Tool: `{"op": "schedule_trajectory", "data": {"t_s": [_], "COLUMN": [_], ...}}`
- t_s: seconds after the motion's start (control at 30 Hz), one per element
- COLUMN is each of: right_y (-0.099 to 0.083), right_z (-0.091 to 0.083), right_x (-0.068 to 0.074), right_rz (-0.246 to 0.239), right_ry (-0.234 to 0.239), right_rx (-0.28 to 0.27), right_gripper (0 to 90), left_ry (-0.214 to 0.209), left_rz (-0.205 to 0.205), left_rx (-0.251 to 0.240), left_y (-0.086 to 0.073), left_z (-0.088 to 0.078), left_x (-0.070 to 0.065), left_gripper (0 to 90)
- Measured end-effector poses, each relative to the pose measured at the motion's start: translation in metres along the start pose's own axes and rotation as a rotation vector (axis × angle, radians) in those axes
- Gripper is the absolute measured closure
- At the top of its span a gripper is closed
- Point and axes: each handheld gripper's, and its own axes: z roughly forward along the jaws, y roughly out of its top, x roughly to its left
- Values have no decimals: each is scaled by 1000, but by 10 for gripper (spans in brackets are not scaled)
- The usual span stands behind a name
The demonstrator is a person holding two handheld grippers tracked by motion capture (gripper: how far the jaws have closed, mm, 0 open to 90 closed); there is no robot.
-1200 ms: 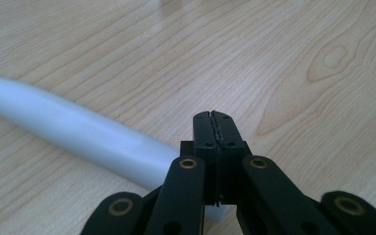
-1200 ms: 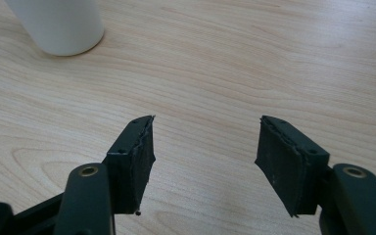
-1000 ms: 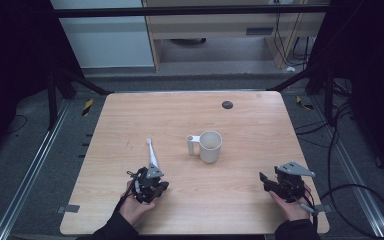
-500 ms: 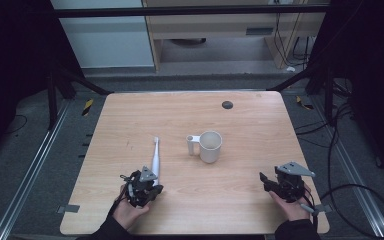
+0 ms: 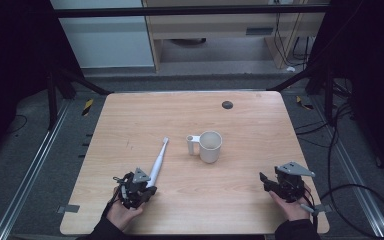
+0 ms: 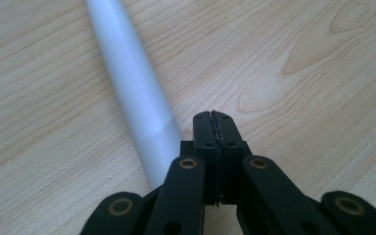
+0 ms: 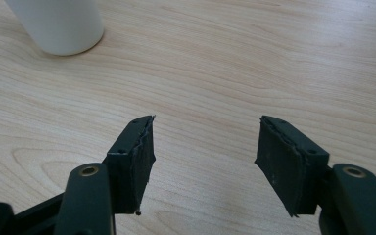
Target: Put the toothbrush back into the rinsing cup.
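Fingers of the left gripper are pressing fully together, gripping nothing, just beside the white toothbrush lying on the table. Right gripper fingers are standing apart, empty, near the white mug.

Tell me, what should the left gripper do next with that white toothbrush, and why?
Probably open the left gripper and shift it sideways over the toothbrush. Its jaws are pressed shut with nothing between them, and the handle lies close beside them on the table, so they cannot grip it as they stand.
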Motion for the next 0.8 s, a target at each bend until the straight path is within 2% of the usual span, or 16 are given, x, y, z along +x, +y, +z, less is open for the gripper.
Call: {"op": "schedule_trajectory", "data": {"t_s": [0.37, 0.53, 0.67, 0.8], "right_y": [0, 1, 2, 2], "right_z": [0, -1, -2, -2], "right_x": [0, 0, 0, 0], "right_rz": [0, 4, 13, 7], "right_ry": [-1, -6, -5, -9], "right_rx": [-2, -7, -8, -12], "right_gripper": [388, 386, 383, 379], "left_ry": [-1, 0, 20, 40], "left_rz": [-7, -20, -46, -63], "left_rx": [-3, -57, -109, -131], "left_y": [-2, 4, 14, 24], "left_z": [-4, -19, -30, -39], "left_x": [3, 5, 14, 25], "left_gripper": [893, 885, 868, 833]}}
